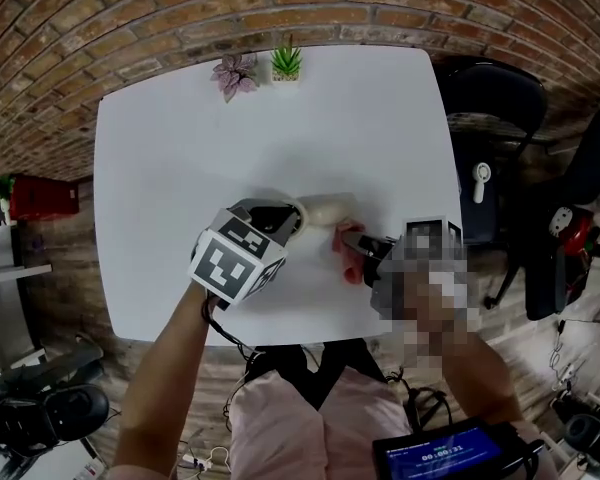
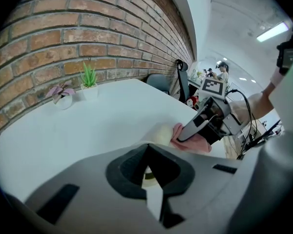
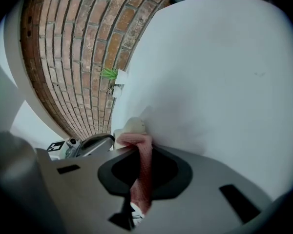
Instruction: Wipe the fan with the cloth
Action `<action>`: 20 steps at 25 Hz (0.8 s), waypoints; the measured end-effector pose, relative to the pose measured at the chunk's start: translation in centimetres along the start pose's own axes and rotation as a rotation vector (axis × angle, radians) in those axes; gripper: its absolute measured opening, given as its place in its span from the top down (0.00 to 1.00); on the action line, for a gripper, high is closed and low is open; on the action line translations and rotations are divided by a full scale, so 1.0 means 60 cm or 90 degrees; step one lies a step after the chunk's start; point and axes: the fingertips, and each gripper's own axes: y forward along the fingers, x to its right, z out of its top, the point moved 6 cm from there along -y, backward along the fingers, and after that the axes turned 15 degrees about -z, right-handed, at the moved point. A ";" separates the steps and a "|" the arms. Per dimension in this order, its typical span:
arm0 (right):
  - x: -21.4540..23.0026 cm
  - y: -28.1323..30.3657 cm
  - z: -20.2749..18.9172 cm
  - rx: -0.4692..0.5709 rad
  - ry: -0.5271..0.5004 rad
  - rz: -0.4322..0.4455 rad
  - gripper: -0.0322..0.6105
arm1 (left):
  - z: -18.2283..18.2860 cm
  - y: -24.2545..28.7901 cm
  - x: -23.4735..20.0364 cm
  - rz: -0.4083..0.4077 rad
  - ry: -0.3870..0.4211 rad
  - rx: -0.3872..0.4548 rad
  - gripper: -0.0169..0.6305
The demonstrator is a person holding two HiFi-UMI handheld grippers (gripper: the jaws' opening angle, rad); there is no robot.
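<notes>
Cloth (image 3: 144,160), soft and limp, is pinched in the right gripper (image 1: 353,244) and pressed against the small cream fan (image 1: 325,209) lying mid-table (image 1: 180,138). The fan looks light and likely to skid, so the left gripper (image 1: 294,219), clamped on its near end, seems the right hold.

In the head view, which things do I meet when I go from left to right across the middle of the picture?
red box → left tongs → fan → cloth → chair
</notes>
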 end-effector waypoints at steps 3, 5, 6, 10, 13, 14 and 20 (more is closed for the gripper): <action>0.003 -0.004 0.009 -0.012 -0.022 -0.016 0.89 | 0.000 -0.001 0.000 0.000 0.004 -0.004 0.96; 0.003 -0.007 0.016 -0.022 -0.039 -0.026 0.89 | 0.002 -0.001 0.002 0.000 0.008 -0.008 0.96; 0.003 -0.008 0.020 -0.028 -0.048 -0.031 0.89 | 0.003 -0.001 0.002 -0.001 0.010 -0.010 0.96; 0.003 -0.011 0.033 -0.047 -0.088 -0.052 0.89 | 0.003 0.000 0.002 -0.007 0.019 -0.014 0.96; 0.002 -0.011 0.043 -0.058 -0.114 -0.063 0.89 | 0.002 -0.001 0.000 -0.016 0.021 -0.014 0.96; 0.001 -0.011 0.046 -0.062 -0.121 -0.066 0.89 | 0.002 -0.001 -0.001 -0.019 0.021 -0.017 0.96; -0.003 -0.012 0.065 -0.086 -0.170 -0.085 0.89 | 0.007 -0.002 0.002 -0.037 0.027 -0.025 0.96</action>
